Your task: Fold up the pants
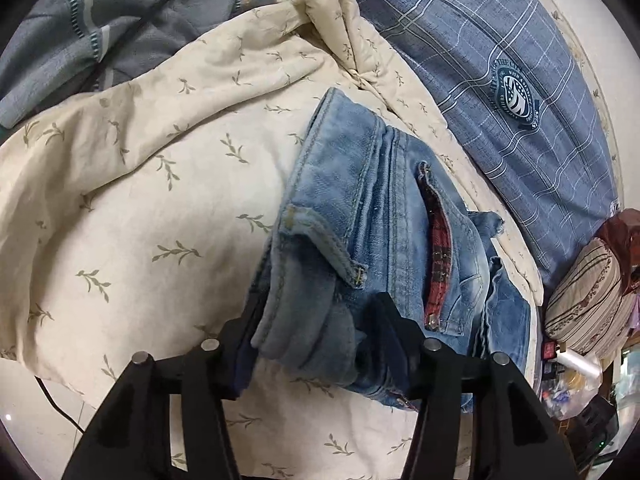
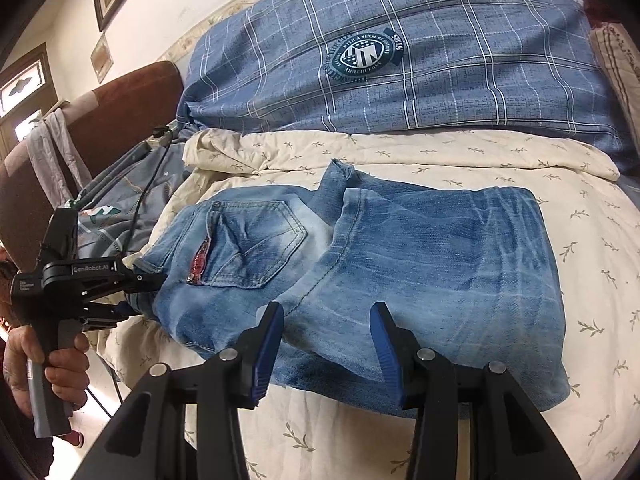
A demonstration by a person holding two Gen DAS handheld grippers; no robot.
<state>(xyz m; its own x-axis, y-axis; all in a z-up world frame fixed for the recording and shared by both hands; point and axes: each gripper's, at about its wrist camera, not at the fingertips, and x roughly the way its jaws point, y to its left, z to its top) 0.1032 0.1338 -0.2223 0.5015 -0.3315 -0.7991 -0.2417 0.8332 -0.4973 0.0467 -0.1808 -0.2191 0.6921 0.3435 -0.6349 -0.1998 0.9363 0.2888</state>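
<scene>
Light blue jeans (image 2: 420, 264) lie folded on a cream leaf-print quilt (image 2: 480, 160), waist and back pocket (image 2: 256, 244) at the left. My left gripper (image 1: 316, 344) is closed on the bunched waist end of the jeans (image 1: 360, 208); it also shows in the right wrist view (image 2: 148, 280) at the jeans' left edge, held by a hand. My right gripper (image 2: 328, 320) is open just above the near edge of the folded jeans, fingers apart, holding nothing.
A blue plaid pillow (image 2: 400, 60) lies beyond the jeans. A grey blanket (image 1: 100, 20) with a black cable is at the left. A brown headboard (image 2: 120, 100) stands at the far left. A striped cushion (image 1: 584, 292) and clutter lie off the bed's edge.
</scene>
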